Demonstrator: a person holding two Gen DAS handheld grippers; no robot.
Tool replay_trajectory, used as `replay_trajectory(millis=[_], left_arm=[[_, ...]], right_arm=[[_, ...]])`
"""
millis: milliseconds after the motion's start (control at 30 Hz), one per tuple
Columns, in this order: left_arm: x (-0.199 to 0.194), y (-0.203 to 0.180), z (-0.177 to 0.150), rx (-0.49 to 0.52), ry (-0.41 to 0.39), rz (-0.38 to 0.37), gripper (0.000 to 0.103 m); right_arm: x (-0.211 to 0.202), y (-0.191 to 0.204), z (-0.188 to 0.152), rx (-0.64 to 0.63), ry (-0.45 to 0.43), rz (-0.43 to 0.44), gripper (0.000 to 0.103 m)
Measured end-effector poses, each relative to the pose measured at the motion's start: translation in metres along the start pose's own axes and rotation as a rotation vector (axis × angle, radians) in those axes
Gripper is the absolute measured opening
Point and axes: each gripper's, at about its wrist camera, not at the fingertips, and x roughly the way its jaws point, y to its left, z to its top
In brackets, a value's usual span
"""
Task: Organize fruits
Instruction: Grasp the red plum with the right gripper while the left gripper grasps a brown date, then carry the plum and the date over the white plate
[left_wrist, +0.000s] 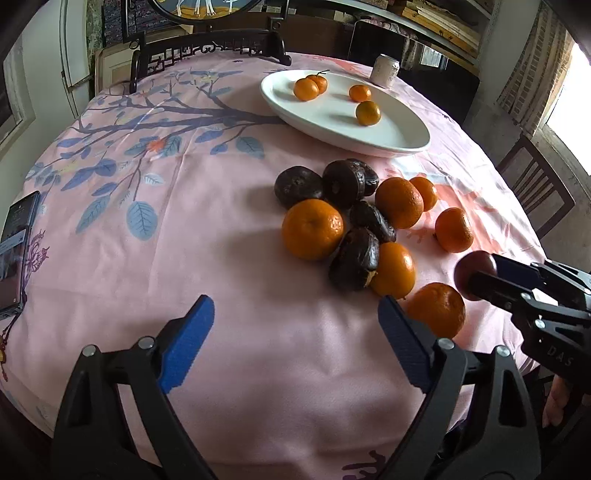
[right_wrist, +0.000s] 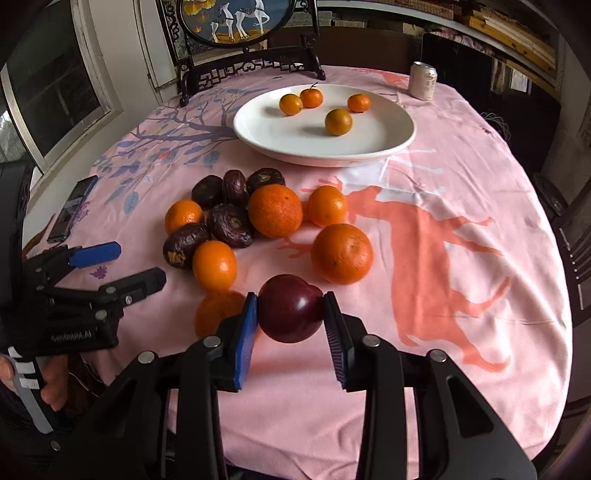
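The right gripper (right_wrist: 290, 310) pinches a dark red plum (right_wrist: 290, 308) between its two pads, one pad flat against each side of the fruit. The plum sits low over the pink cloth of the worktop (right_wrist: 461, 177), and whether it touches the cloth cannot be told.

The left gripper (left_wrist: 295, 317) stands spread wide with nothing between its blue pads (left_wrist: 184, 343). Only bare cloth lies in the gap. An orange (left_wrist: 436, 309) lies just beside its right finger, on the outer side; whether the two touch cannot be told.

Just ahead of both grippers lies the loose heap of fruit: several more oranges, among them a large one (right_wrist: 342, 253) directly beyond the plum, mixed with dark, wrinkled purple fruits (right_wrist: 231, 225) that lie pressed against one another. Further ahead of the grippers, past the heap, stands a white plate (right_wrist: 384, 142) with four small oranges (right_wrist: 338, 122) on it, well apart from the heap. A drinks can (right_wrist: 423, 85) stands upright beyond the plate, towards the right.

Seen from the right wrist, the left gripper lies to the left of the plum, near the heap's edge, with a phone (right_wrist: 72, 208) flat on the cloth beyond it. A hand (right_wrist: 55, 384) shows on the left gripper's handle.
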Motion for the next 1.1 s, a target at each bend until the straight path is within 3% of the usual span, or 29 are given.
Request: replay_trajectory(millis=[67, 133, 200, 433, 467, 533, 1100], left_arm=[[0.003, -0.004, 0.000, 0.014, 0.004, 0.001, 0.080], [0.011, -0.008, 0.000, 0.025, 0.024, -0.010, 0.066], [0.019, -0.012, 0.001, 0.030, 0.032, -0.009, 0.058], [0.032, -0.023, 0.016, 0.047, -0.004, 0.001, 0.049], [0.033, -0.024, 0.018, 0.048, -0.007, 0.007, 0.044], [0.034, -0.025, 0.019, 0.052, 0.003, -0.011, 0.025], [0.009, -0.025, 0.018, 0.060, -0.025, -0.020, 0.024]], right_arm=[[-0.003, -0.008, -0.011, 0.001, 0.009, -0.066, 0.036], [0.000, -0.017, -0.019, 0.009, 0.025, -0.113, 0.036], [0.002, -0.025, -0.023, 0.029, 0.021, -0.087, 0.037], [0.008, -0.037, -0.017, 0.060, 0.003, -0.037, 0.039], [0.010, -0.037, -0.015, 0.058, 0.007, -0.034, 0.040], [0.016, -0.036, -0.013, 0.054, 0.037, -0.019, 0.042], [0.008, -0.026, -0.004, 0.040, -0.002, -0.025, 0.039]])
